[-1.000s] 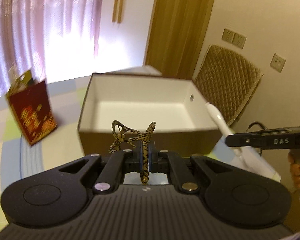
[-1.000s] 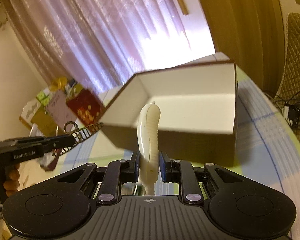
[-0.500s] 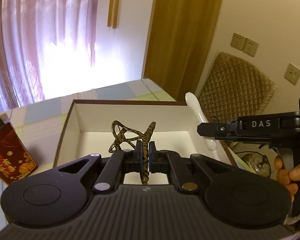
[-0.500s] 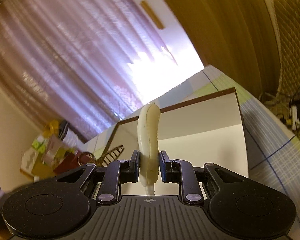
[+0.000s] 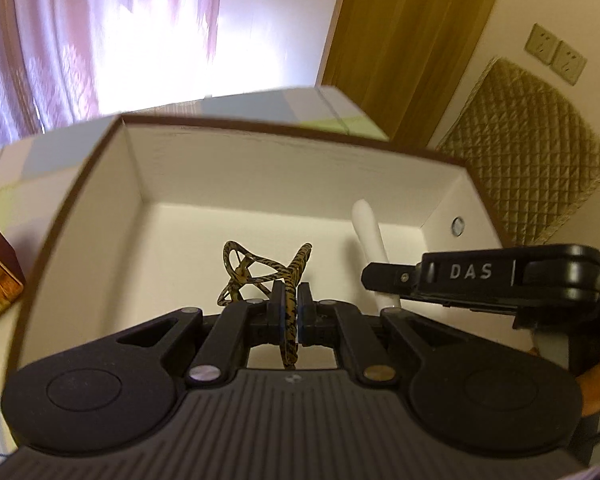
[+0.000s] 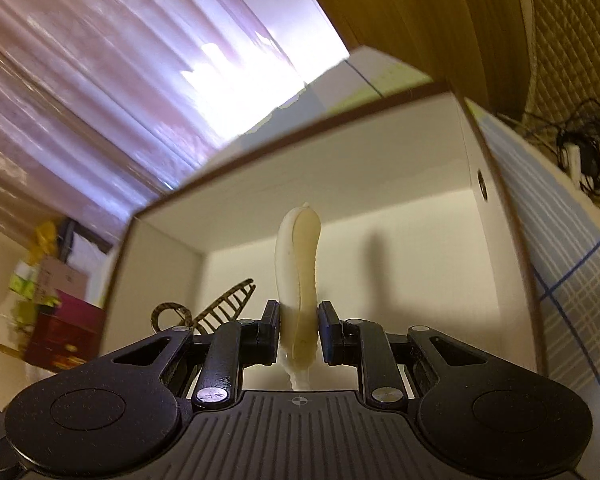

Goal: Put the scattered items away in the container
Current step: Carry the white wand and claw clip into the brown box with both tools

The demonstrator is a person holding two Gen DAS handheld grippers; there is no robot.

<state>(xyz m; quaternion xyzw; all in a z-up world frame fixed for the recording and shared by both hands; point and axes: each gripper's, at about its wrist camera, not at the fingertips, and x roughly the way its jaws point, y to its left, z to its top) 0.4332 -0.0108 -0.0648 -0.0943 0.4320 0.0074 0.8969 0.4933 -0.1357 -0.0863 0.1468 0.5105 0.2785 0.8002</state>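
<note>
Left wrist view: my left gripper (image 5: 289, 312) pinches the tortoiseshell hair clip (image 5: 260, 270), right gripper (image 6: 299, 326) clamps the cream handle (image 6: 298, 272), both over the box (image 5: 260, 168); lower, then release gently.

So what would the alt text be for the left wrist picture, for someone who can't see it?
A black left gripper pinches a yellow-and-black patterned hair clip over an open white box with a brown rim. At right, a second gripper holds a white handle-shaped object over the same box. Pink curtains and a quilted chair back sit behind.
</note>
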